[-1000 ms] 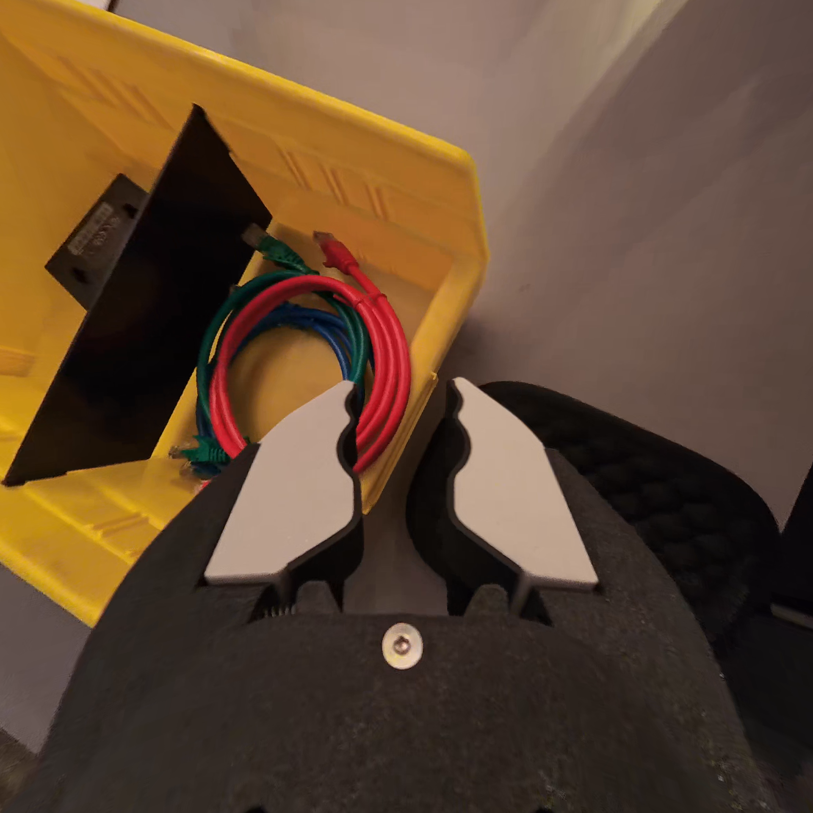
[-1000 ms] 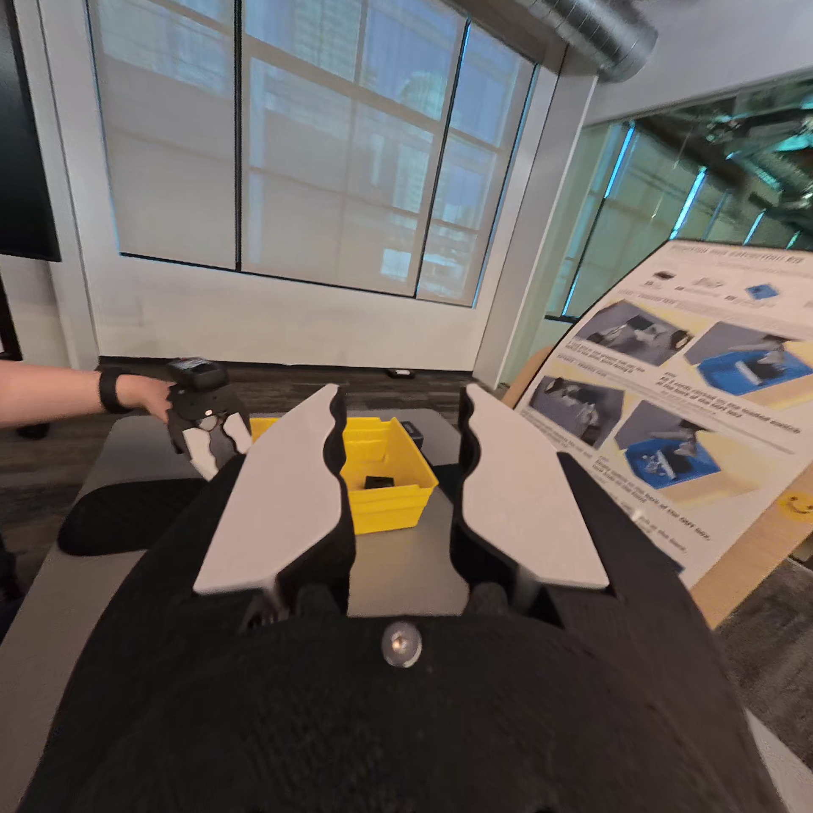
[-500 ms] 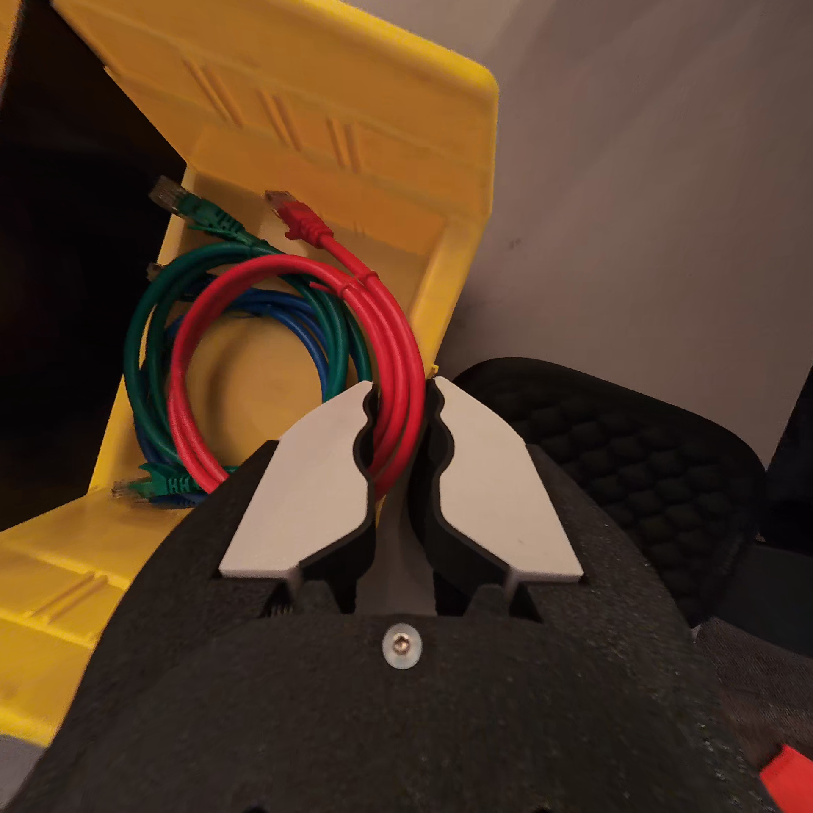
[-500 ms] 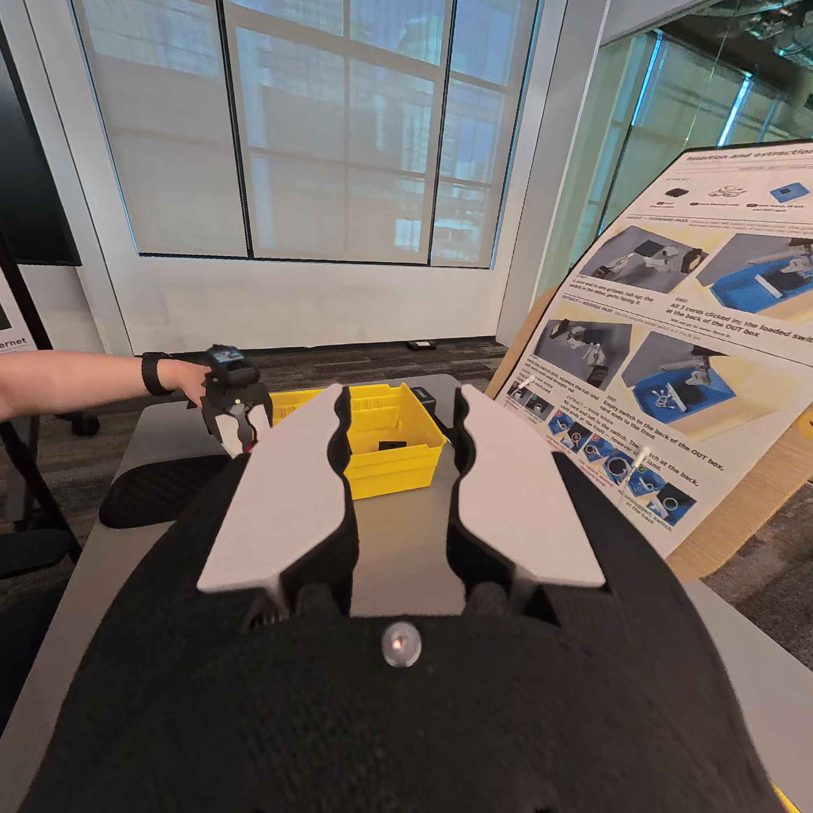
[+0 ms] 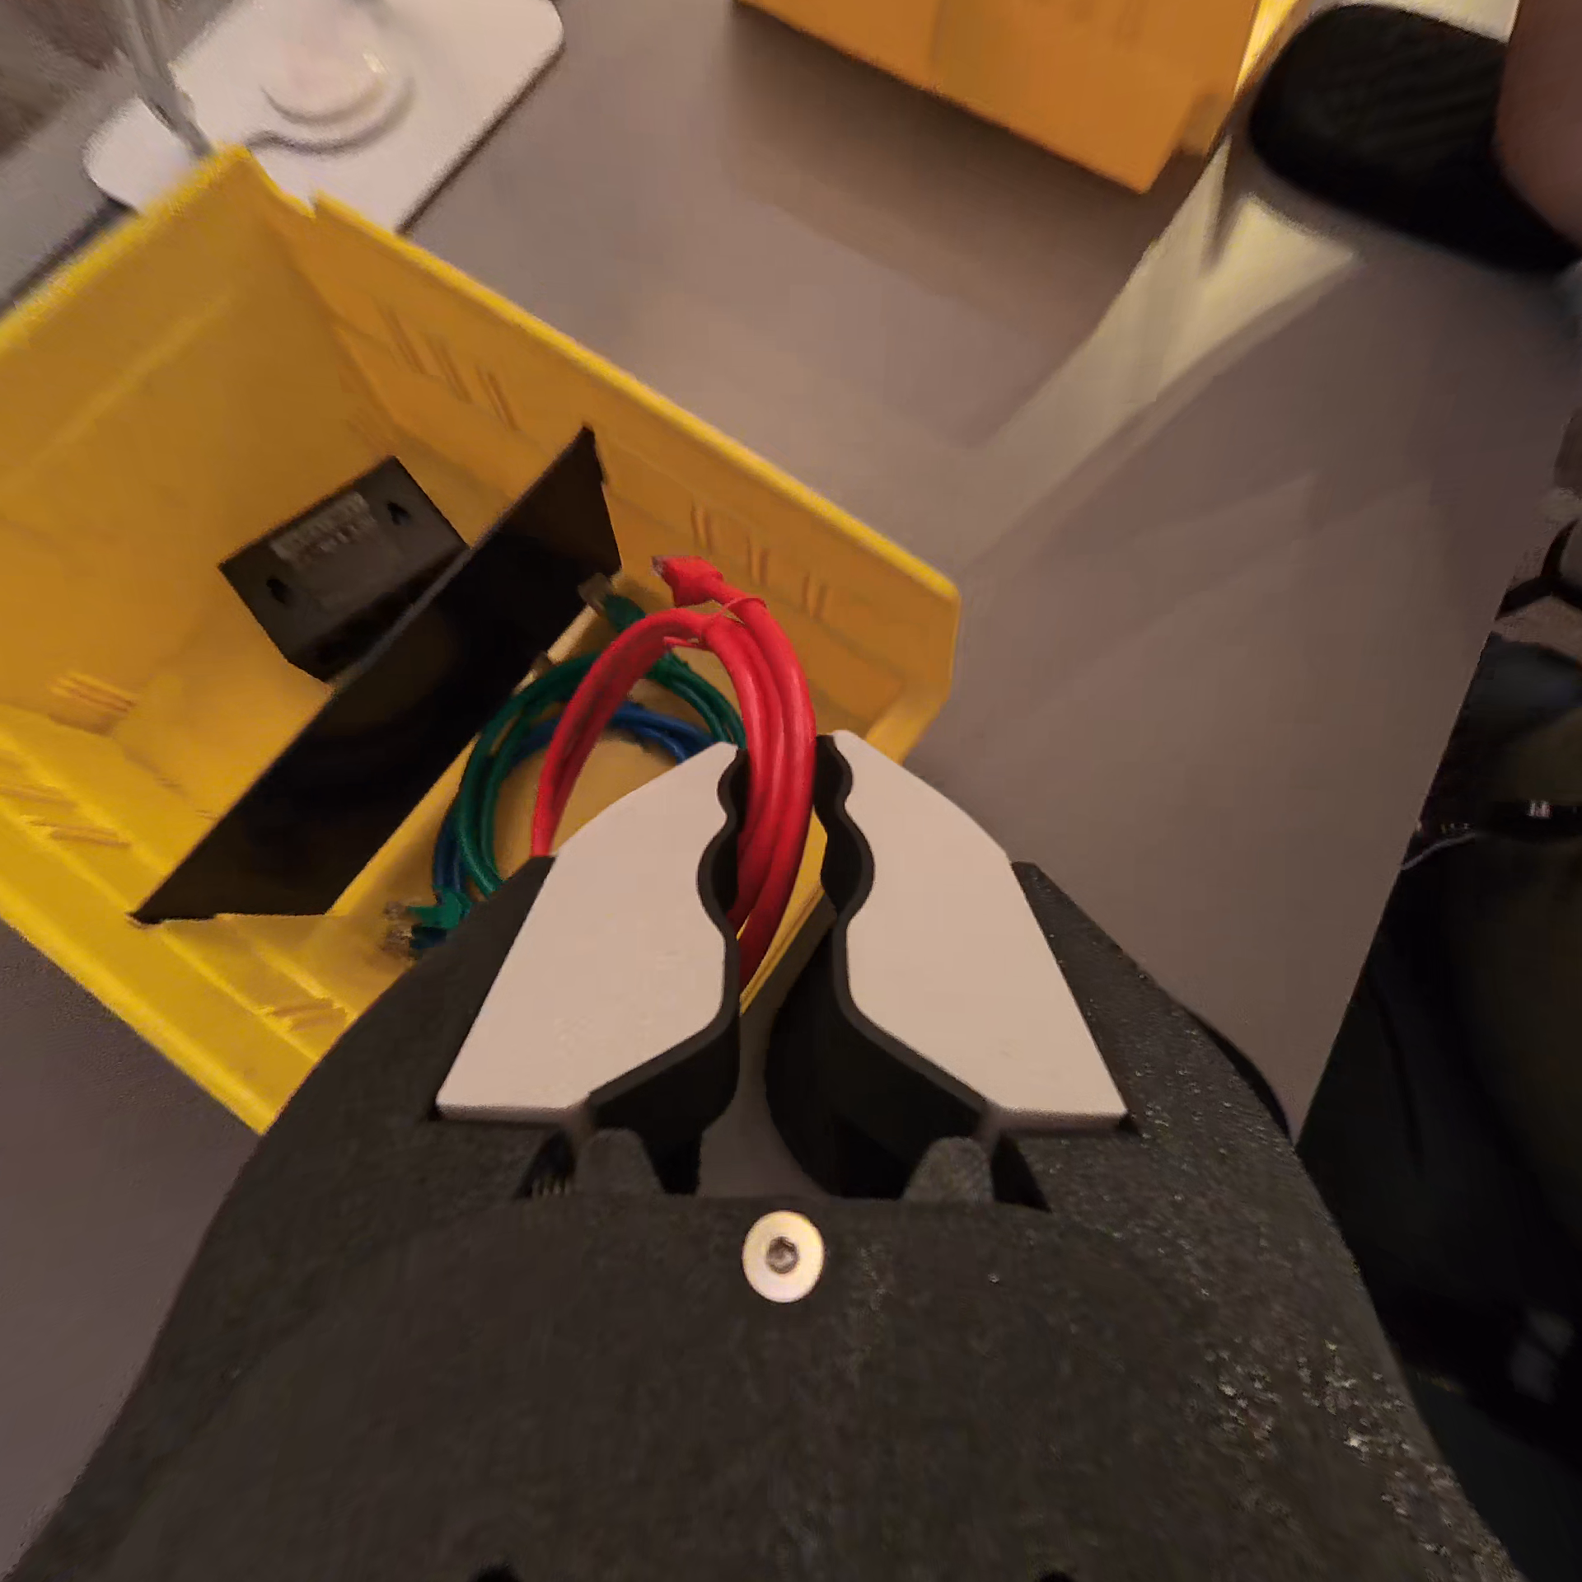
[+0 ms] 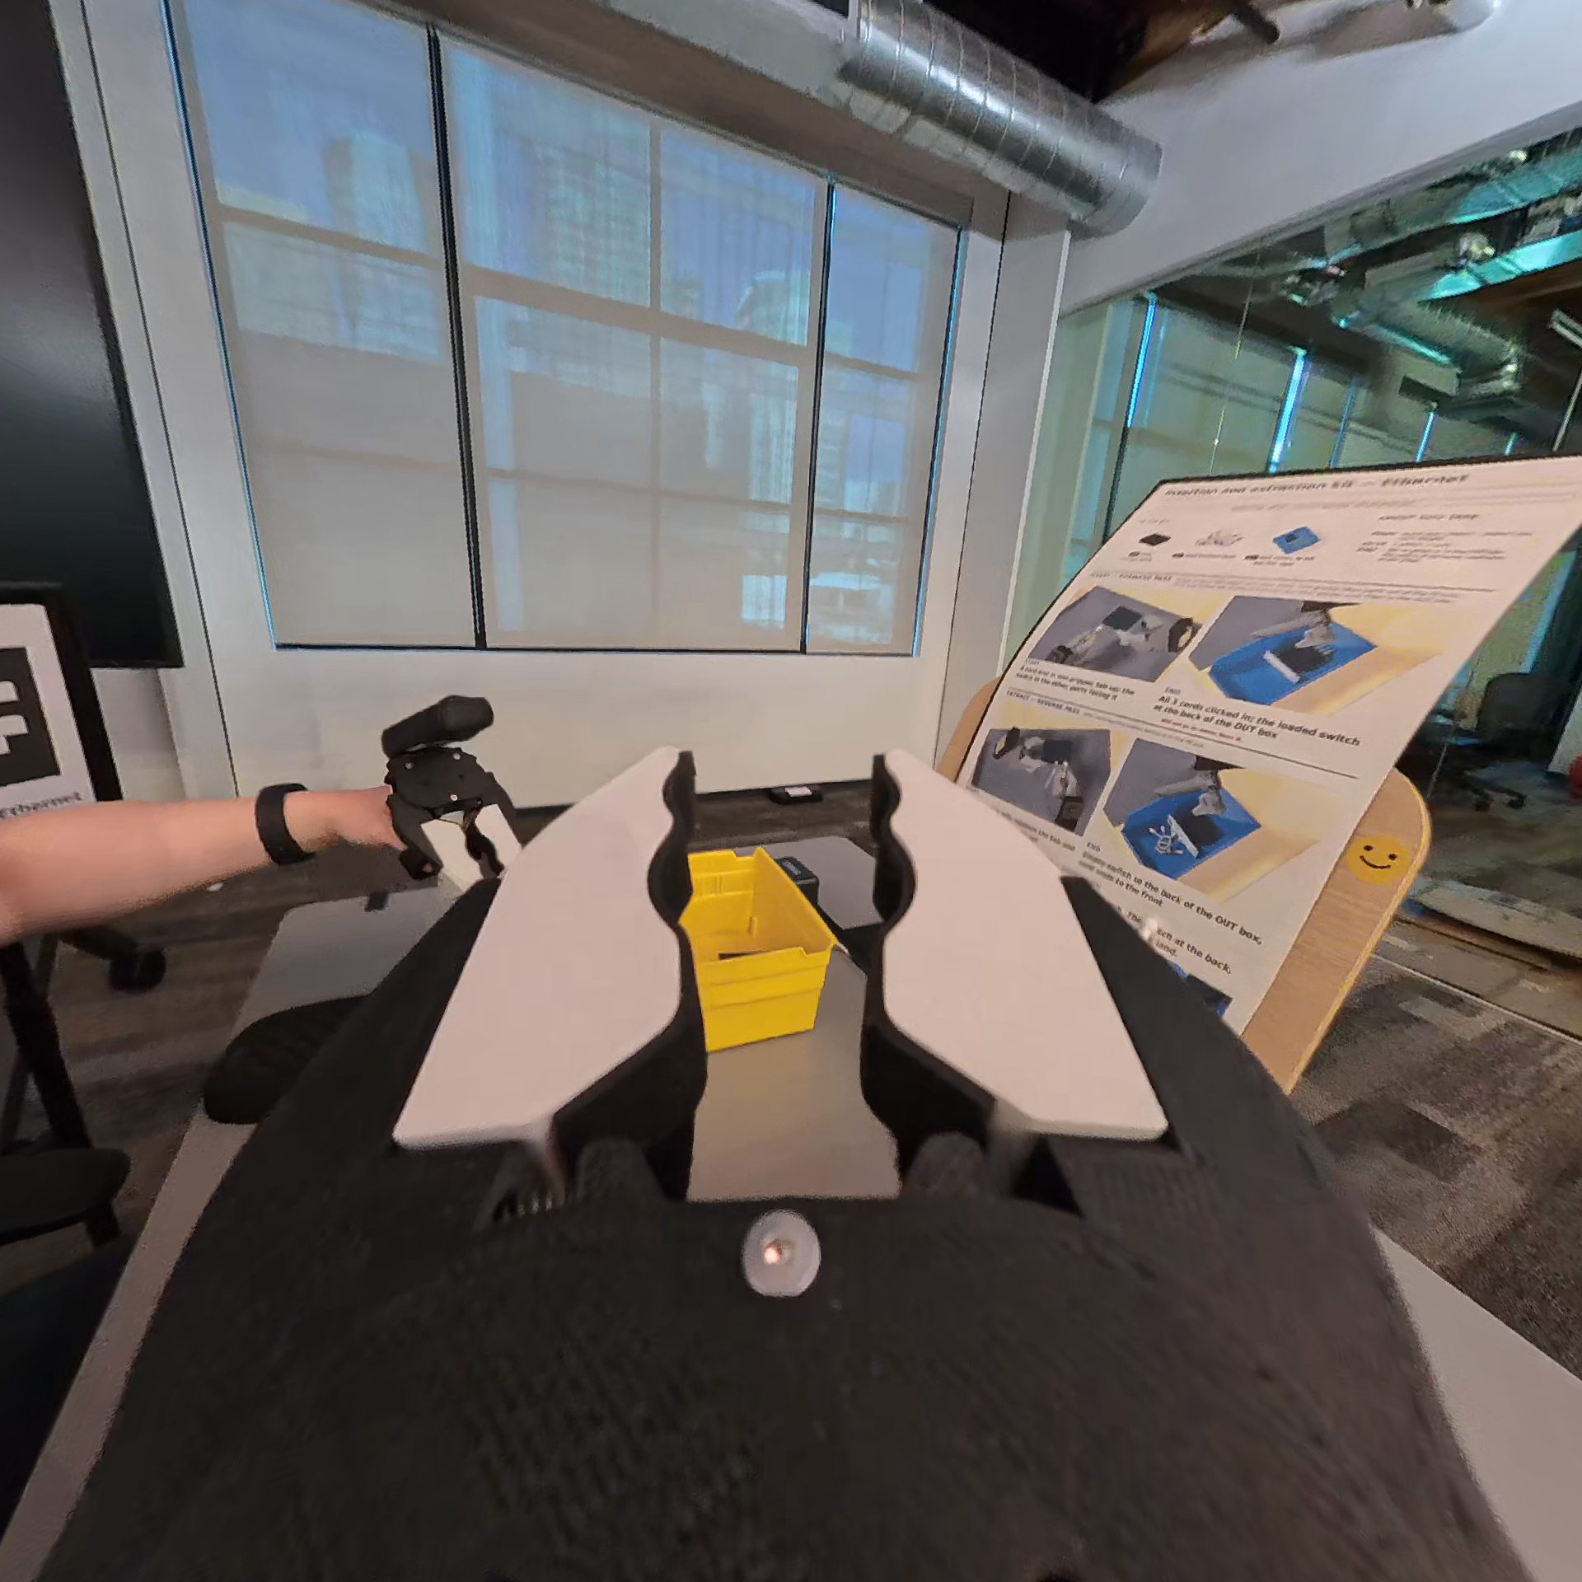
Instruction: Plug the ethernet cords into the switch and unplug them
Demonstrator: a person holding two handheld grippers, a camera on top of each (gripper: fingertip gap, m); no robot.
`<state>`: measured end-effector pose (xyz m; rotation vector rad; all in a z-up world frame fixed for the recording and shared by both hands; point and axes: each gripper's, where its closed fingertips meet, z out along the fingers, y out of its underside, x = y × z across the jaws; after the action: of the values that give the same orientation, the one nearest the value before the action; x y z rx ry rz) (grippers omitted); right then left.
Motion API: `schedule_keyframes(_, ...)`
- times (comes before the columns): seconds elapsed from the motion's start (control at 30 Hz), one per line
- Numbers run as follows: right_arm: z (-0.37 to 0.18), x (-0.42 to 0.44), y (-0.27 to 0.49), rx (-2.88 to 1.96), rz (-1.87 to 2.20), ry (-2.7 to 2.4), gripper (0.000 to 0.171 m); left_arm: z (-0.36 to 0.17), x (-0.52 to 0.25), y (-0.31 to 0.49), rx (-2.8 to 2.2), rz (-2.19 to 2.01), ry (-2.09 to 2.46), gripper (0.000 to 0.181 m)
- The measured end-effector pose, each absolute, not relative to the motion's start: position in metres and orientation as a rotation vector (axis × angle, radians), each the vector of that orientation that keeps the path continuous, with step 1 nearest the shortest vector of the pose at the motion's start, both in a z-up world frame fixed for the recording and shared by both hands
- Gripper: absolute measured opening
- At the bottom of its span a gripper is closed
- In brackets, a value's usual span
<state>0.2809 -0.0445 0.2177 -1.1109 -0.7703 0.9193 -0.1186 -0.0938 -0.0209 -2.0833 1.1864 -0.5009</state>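
**Red ethernet cord clamped in left gripper at the yellow bin**

Red ethernet cord [image 5: 775,753], a tied coil, is pinched between the fingers of the left gripper [image 5: 777,770], its loop standing up out of the yellow bin [image 5: 282,359] with the plug end pointing away. Green cord [image 5: 488,770] and blue cord [image 5: 659,728] lie coiled on the bin floor behind it. A black divider [image 5: 385,710] crosses the bin; the black switch [image 5: 342,556] sits on its far side. The bin rests on a grey table [image 5: 1113,556].

The right gripper [image 6: 777,865] is held above the table with jaws apart, empty. Beyond it: a second yellow bin [image 6: 762,950], an instruction board [image 6: 1241,728] leaning at right, large windows [image 6: 556,385] and a ceiling duct [image 6: 984,128].
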Motion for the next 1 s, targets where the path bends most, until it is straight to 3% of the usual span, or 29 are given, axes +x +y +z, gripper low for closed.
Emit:
schedule_keyframes(0.3, 0.234, 0.311, -0.062, -1.017, 0.961, -0.704, 0.037, 0.059, -0.021, -0.105, -1.855, -0.289, 1.309, 0.008)
schedule_keyframes(0.47, 0.235, 0.314, -0.068, -1.008, 0.947, -0.713, 0.037, 0.07, 0.056, -0.106, -1.755, -0.243, 1.434, 0.008)
schedule_keyframes(0.6, 0.235, 0.32, -0.069, -1.009, 0.93, -0.707, 0.037, 0.038, 0.109, -0.095, -1.691, -0.203, 1.448, 0.007)
schedule_keyframes(0.8, 0.238, 0.337, -0.077, -0.979, 0.924, -0.685, 0.035, -0.055, 0.147, -0.083, -1.72, -0.062, 1.504, 0.007)
schedule_keyframes(1.0, 0.24, 0.351, -0.08, -0.947, 0.963, -0.666, 0.034, -0.099, 0.172, -0.102, -1.869, -0.271, 1.503, 0.007)
